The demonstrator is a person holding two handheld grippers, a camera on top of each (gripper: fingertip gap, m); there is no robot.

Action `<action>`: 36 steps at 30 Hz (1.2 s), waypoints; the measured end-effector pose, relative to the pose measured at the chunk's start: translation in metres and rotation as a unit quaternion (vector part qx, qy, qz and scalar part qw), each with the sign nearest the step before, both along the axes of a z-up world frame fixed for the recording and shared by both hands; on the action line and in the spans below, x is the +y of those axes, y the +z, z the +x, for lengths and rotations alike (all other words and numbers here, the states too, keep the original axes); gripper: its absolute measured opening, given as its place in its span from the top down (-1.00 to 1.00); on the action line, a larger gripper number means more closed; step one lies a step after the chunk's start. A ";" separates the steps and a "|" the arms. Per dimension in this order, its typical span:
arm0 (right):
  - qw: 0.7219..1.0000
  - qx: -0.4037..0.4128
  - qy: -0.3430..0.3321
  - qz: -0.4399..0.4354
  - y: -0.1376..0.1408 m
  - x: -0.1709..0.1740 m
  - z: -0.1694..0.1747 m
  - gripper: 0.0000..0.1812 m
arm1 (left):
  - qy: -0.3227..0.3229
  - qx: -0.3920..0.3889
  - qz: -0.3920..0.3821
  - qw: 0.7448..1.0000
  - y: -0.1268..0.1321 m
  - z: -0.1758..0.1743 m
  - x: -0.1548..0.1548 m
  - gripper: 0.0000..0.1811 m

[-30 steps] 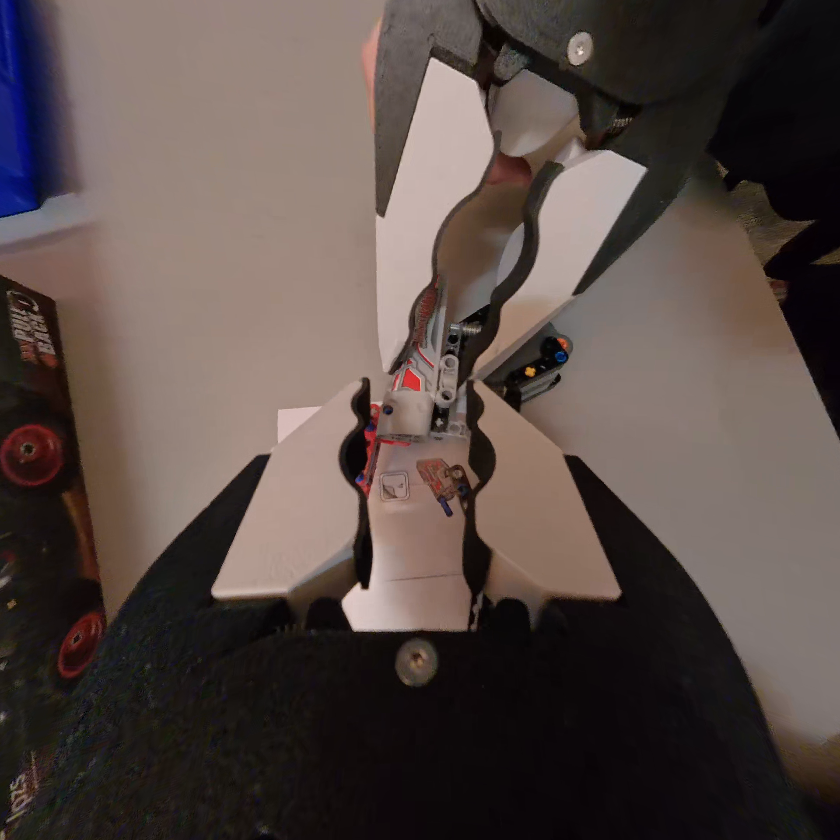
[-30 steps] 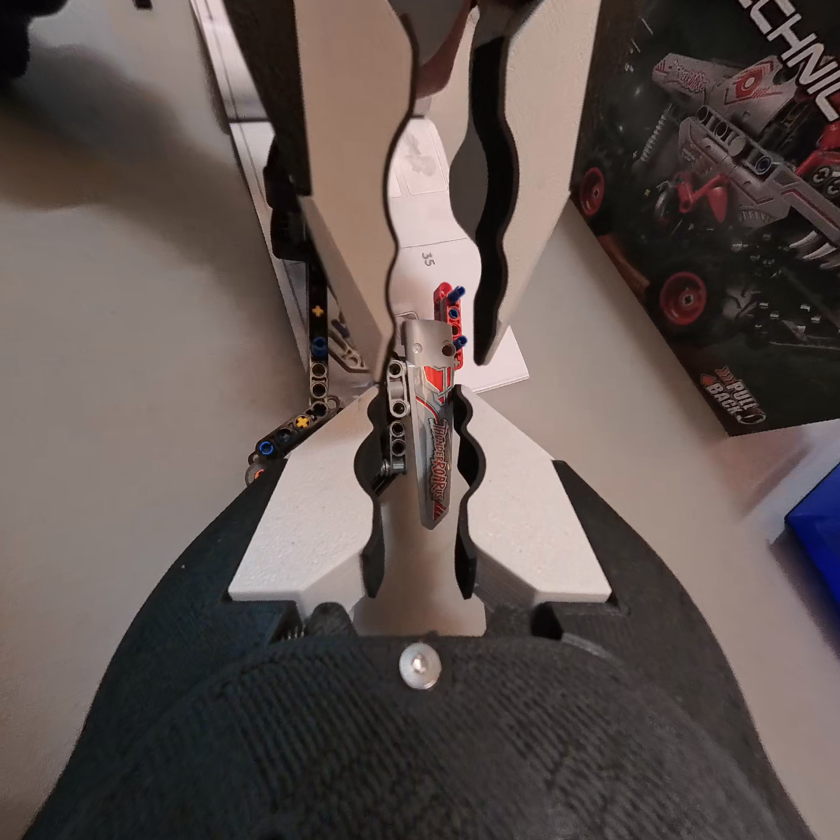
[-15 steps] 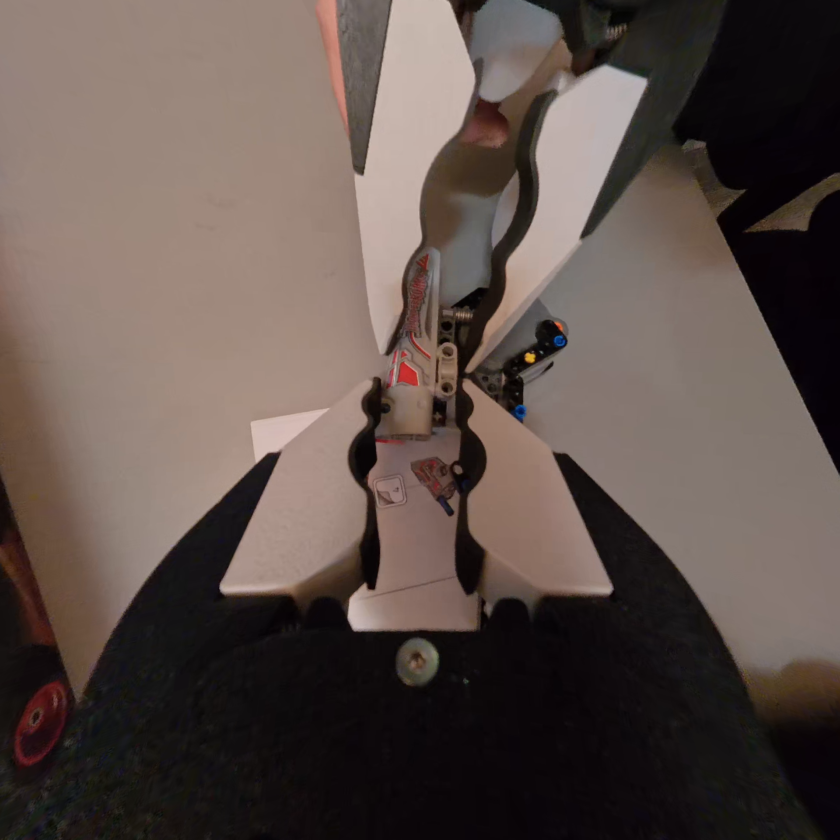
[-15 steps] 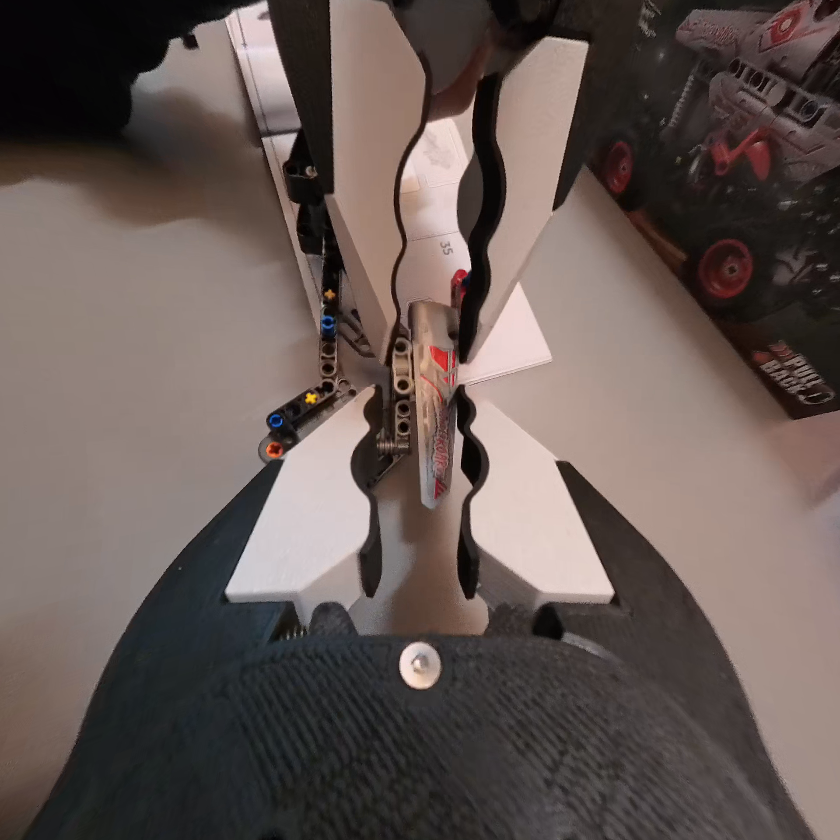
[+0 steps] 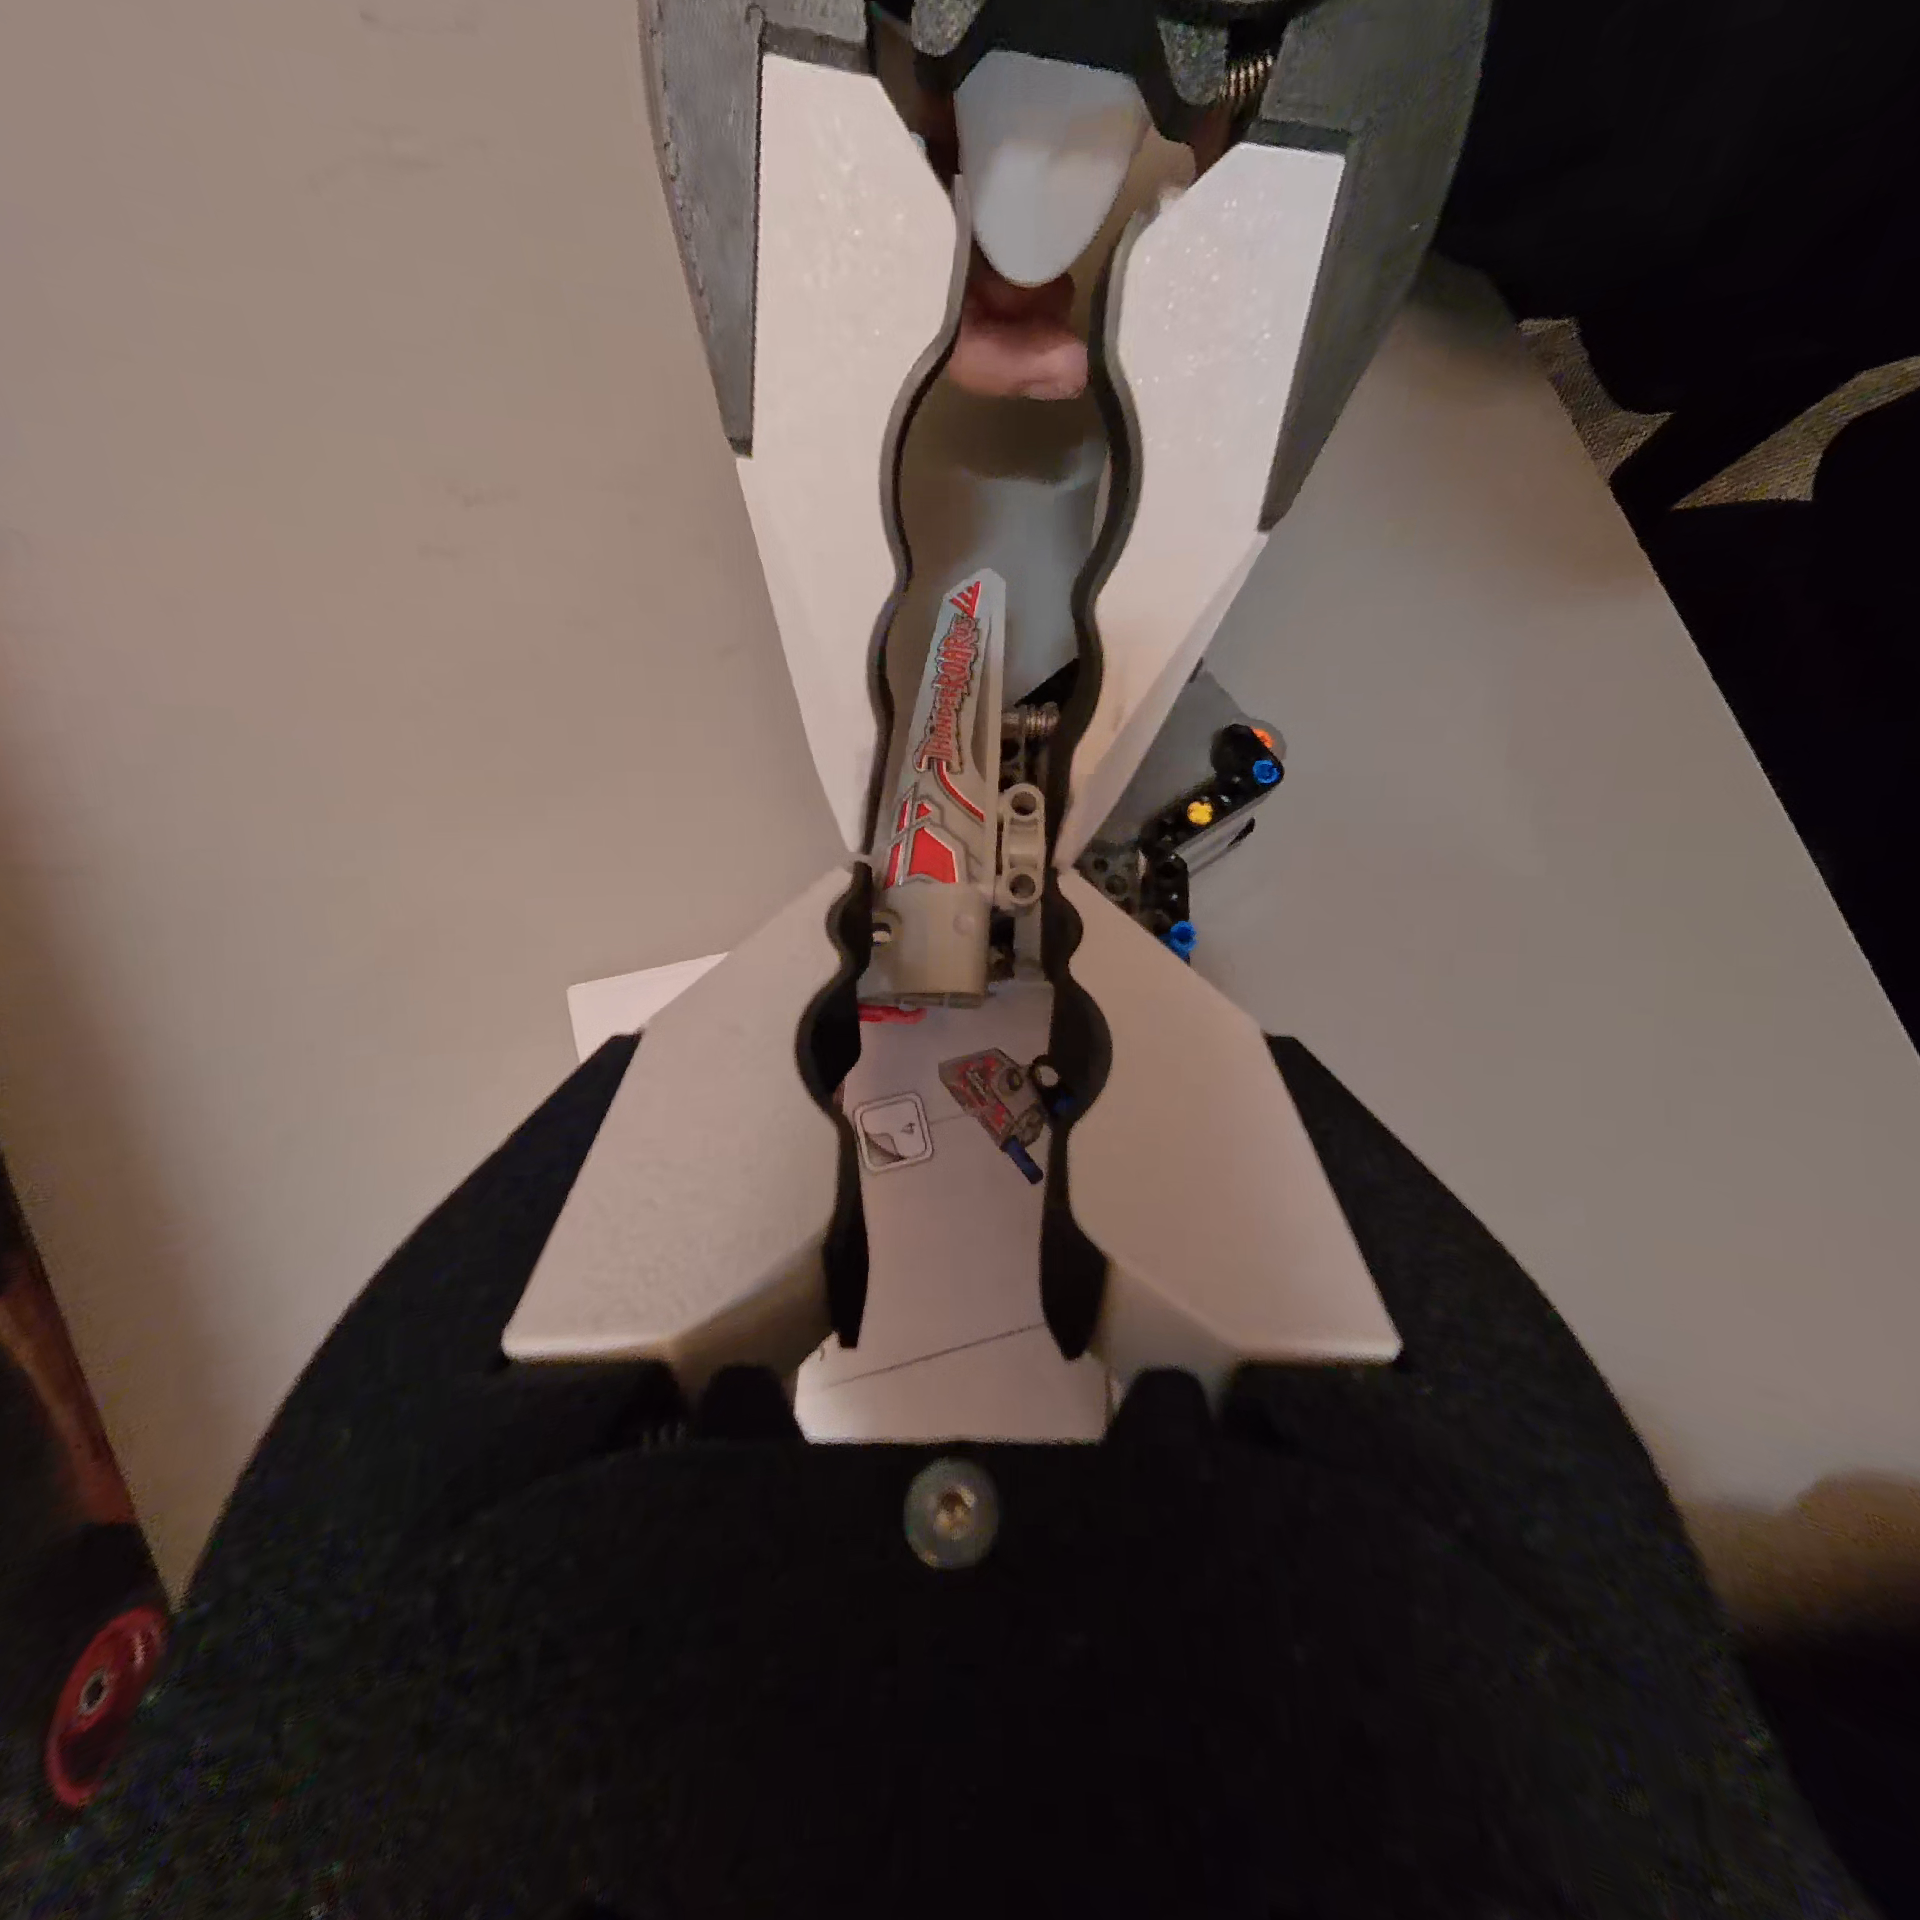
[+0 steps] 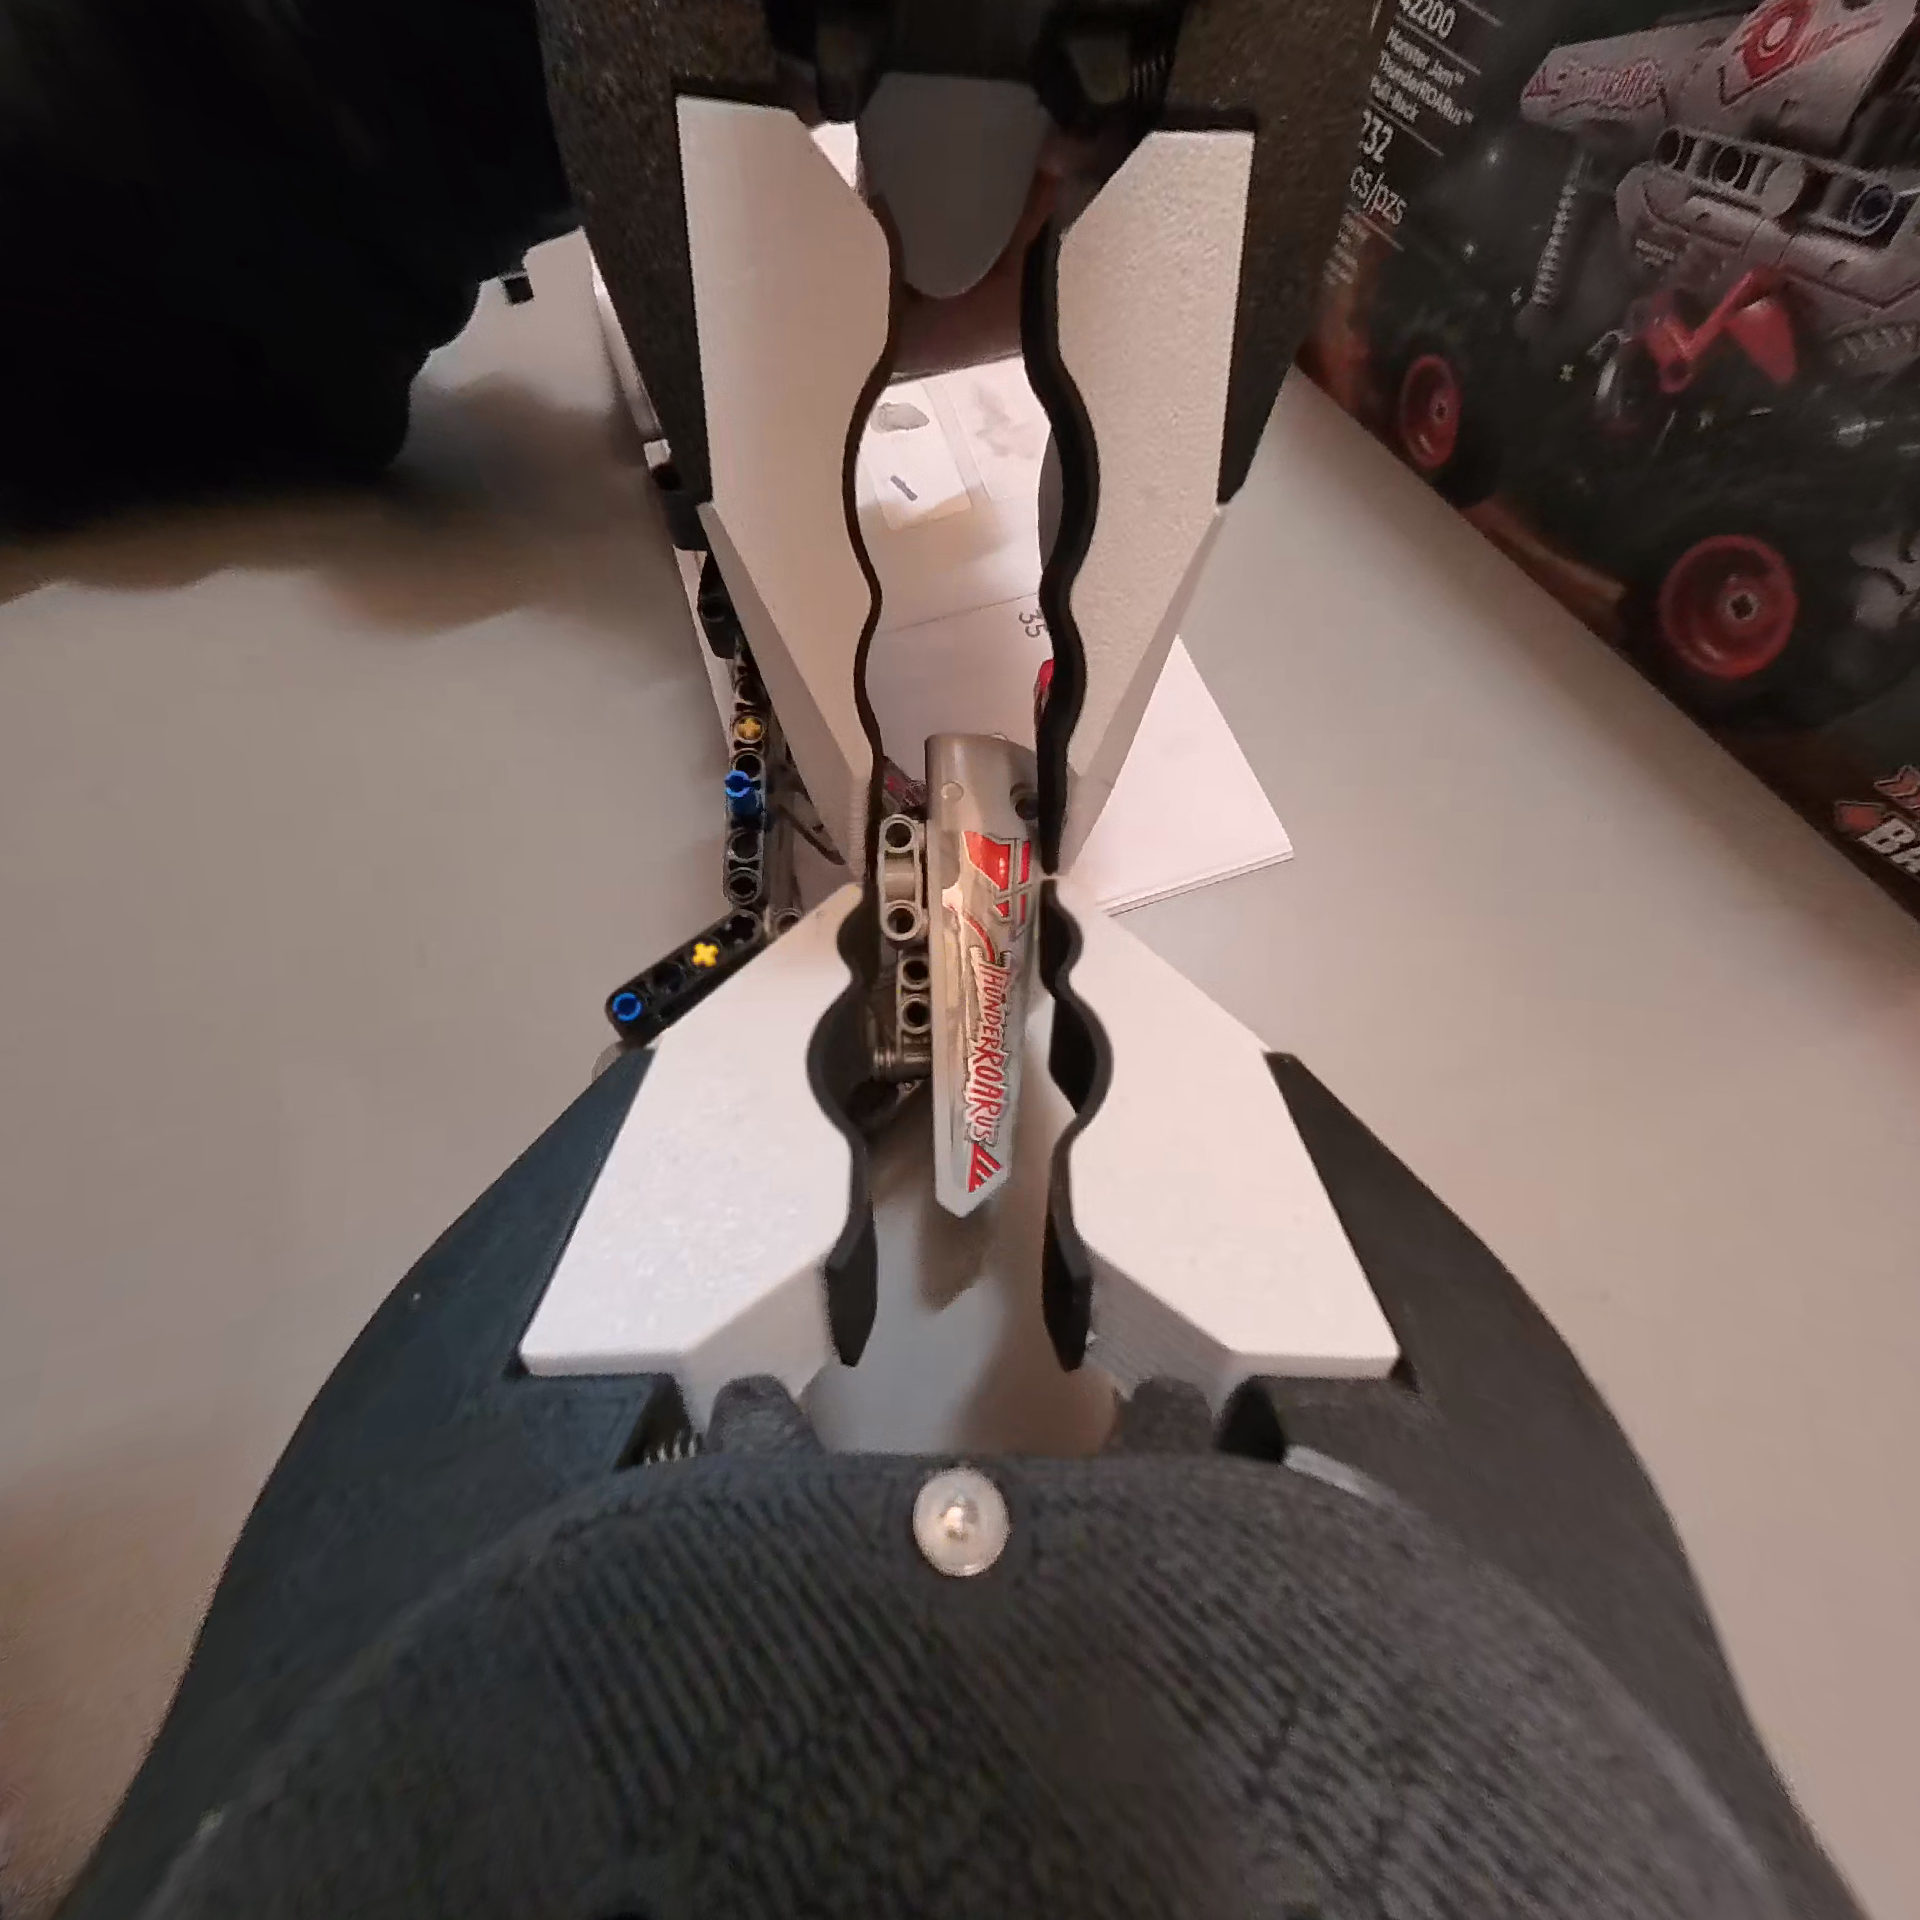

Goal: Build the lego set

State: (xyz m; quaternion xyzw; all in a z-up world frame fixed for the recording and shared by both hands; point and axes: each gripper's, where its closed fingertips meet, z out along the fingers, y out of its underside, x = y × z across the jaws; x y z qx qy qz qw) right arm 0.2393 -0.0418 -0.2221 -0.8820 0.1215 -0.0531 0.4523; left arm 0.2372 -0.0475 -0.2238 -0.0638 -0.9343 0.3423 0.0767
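Note:
A grey Lego panel with a red sticker (image 5: 940, 769), joined to a light grey beam (image 5: 1021, 852), hangs above the table between both grippers. My left gripper (image 5: 956, 904) is shut on the panel's blunt end. My right gripper (image 6: 951, 904) meets it tip to tip from the opposite side and is shut on the same panel (image 6: 977, 997) and its beam (image 6: 902, 914). In each view the other gripper comes in from the top. A black angled frame piece with blue and yellow pins (image 6: 717, 935) sits just behind the tips; it also shows in the left wrist view (image 5: 1195, 821).
The open instruction booklet (image 5: 935, 1247) lies on the pale table under the grippers; it also shows in the right wrist view (image 6: 1174, 790). The set's box (image 6: 1662, 364) stands at the right edge of the right wrist view, its corner low left in the left wrist view (image 5: 94, 1683). Only a small space, under 4 cm, lies between the two pairs of fingers.
Both grippers have swung into a straight line facing each other, still holding the panel. The box has slid towards the edge of both views.

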 end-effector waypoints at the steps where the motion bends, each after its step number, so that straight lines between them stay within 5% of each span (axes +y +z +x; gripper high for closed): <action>1: 1.000 0.001 -0.001 0.002 -0.001 0.000 0.001 0.70 | 0.004 0.002 -0.001 1.000 0.000 0.001 0.000 0.68; 14: 1.000 -0.004 0.005 0.007 -0.002 0.000 0.002 0.70 | 0.069 0.051 -0.060 0.994 0.023 0.013 0.005 0.69; 28: 1.000 0.002 -0.003 0.014 -0.002 0.001 0.003 0.71 | 0.066 0.064 -0.029 0.995 0.007 0.006 -0.002 0.82; 36: 1.000 -0.012 -0.013 0.015 -0.003 0.002 0.004 0.70 | 0.060 0.059 -0.026 0.996 0.004 0.004 -0.001 0.64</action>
